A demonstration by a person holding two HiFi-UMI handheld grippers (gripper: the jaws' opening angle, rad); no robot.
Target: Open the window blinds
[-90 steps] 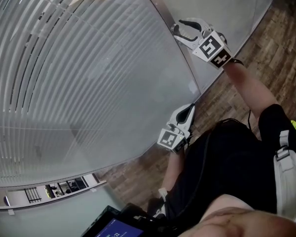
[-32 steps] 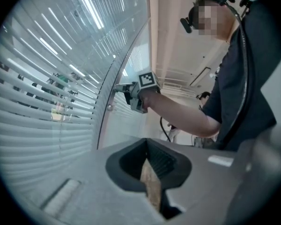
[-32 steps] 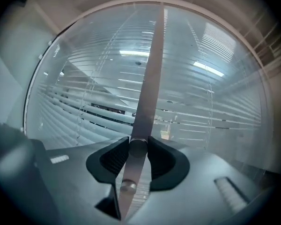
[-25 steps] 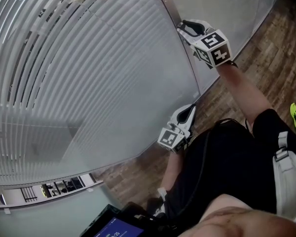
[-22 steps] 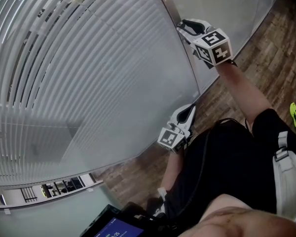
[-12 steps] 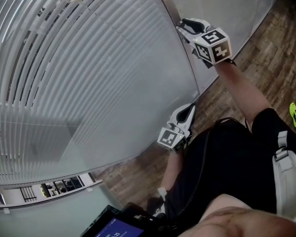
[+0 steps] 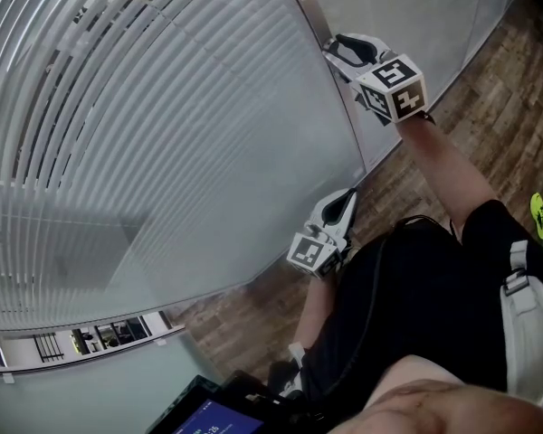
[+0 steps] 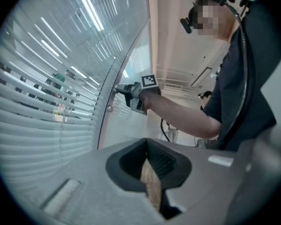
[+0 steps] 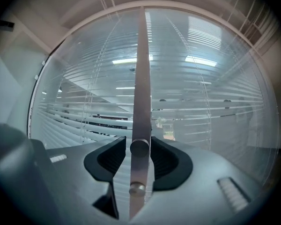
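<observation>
Jaws on right gripper (image 7: 342, 52) just opened wider, flanking upper knob (image 9: 139, 147) without pinching; left gripper (image 7: 337, 213) closed, empty; likely best: centre it, clamp squarely, move slowly.

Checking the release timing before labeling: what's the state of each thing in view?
window blinds: lowered, slats tilted partly open
right gripper: jaws just been opening, apart, knob between them
knob: on the vertical bar, not clamped
left gripper: shut, empty
</observation>
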